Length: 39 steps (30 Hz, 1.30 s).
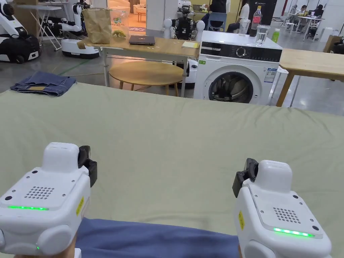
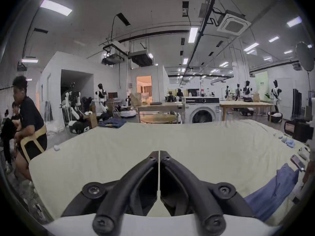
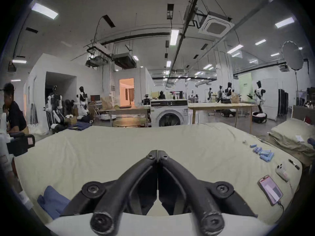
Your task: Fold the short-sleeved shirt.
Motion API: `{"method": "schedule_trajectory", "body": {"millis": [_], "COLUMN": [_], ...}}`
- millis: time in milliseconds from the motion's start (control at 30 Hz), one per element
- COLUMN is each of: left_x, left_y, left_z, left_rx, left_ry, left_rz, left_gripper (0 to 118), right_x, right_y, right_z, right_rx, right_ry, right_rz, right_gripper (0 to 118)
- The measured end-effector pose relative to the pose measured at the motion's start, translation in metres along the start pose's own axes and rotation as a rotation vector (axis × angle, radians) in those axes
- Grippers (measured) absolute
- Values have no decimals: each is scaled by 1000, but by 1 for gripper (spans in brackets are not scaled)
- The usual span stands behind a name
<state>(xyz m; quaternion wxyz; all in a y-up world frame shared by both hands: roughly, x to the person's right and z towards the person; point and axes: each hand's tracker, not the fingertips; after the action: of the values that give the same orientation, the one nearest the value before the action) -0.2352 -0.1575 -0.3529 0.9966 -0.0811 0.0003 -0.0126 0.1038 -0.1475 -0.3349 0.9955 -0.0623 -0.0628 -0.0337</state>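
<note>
A blue short-sleeved shirt point(image 1: 154, 240) lies bunched at the near edge of the pale green bed sheet point(image 1: 174, 141), between my two grippers. In the left gripper view the shirt point(image 2: 272, 190) is off to the lower right, and in the right gripper view the shirt point(image 3: 51, 200) is at the lower left. My left gripper point(image 2: 159, 153) hovers over bare sheet with its jaws pressed together and nothing between them. My right gripper point(image 3: 157, 152) is likewise shut and holds nothing. Their white housings show in the head view, left point(image 1: 50, 198) and right point(image 1: 282, 208).
Folded jeans point(image 1: 43, 84) sit on the bed's far left corner. On the right side lie a phone point(image 3: 271, 191), several small blue cylinders point(image 3: 263, 152) and a pillow point(image 3: 293, 134). A washing machine point(image 1: 235, 75) and wooden tables stand beyond the bed. A person point(image 2: 29, 120) is at the left.
</note>
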Motion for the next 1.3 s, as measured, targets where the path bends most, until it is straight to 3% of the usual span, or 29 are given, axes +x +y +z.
{"method": "schedule_trajectory", "body": {"millis": [167, 300, 433, 467, 533, 567, 600, 700, 933, 1067, 1133, 1167, 1200, 1233, 1300], "left_x": [-52, -107, -145, -153, -167, -163, -167, -173, -164, -158, -153, -148, -145, -143, -138], "left_y": [-3, -25, -47, -52, -61, -64, -67, -76, -140, -151, -154, -154, -154, -154, -156], "left_z": [-9, -19, -23, -24, -27, -24, -25, -32, -55, -59, -61, -62, -63, -65, -66], "left_rx": [-212, -427, -601, -632, -689, -722, -718, -788, -1052, -950, -925, -927, -937, -956, -979], "left_ry": [-123, -223, -318, -336, -396, -424, -440, -473, -724, -799, -816, -820, -800, -754, -679], "left_rz": [146, 394, 494, 518, 573, 594, 611, 619, 846, 1019, 1051, 1023, 970, 927, 886], "left_gripper": [0, 0, 2, 10, 58, 72, 68, 78, 78, 77, 64, 47, 20, 20, 8], "right_x": [-2, -1, -4, -4, -6, -8, -8, -8, -4, 0, 2, 2, 2, 3, 2], "right_y": [1, -2, -8, -9, -14, -16, -18, -23, -27, -29, -30, -31, -31, -32, -33], "right_z": [-4, -11, -18, -20, -23, -24, -25, -29, -31, -31, -32, -32, -32, -32, -32], "right_rx": [-16, -49, -107, -126, -144, -154, -164, -192, -221, -227, -234, -237, -240, -243, -248], "right_ry": [42, 56, 85, 100, 115, 111, 115, 128, 125, 118, 117, 118, 118, 119, 121], "right_rz": [2, 23, 48, 57, 70, 82, 88, 84, 84, 86, 80, 77, 75, 74, 77], "right_gripper": [0, 0, 0, 0, 0, 0, 0, 0, 0, 0, 0, 0, 0, 0, 0]}}
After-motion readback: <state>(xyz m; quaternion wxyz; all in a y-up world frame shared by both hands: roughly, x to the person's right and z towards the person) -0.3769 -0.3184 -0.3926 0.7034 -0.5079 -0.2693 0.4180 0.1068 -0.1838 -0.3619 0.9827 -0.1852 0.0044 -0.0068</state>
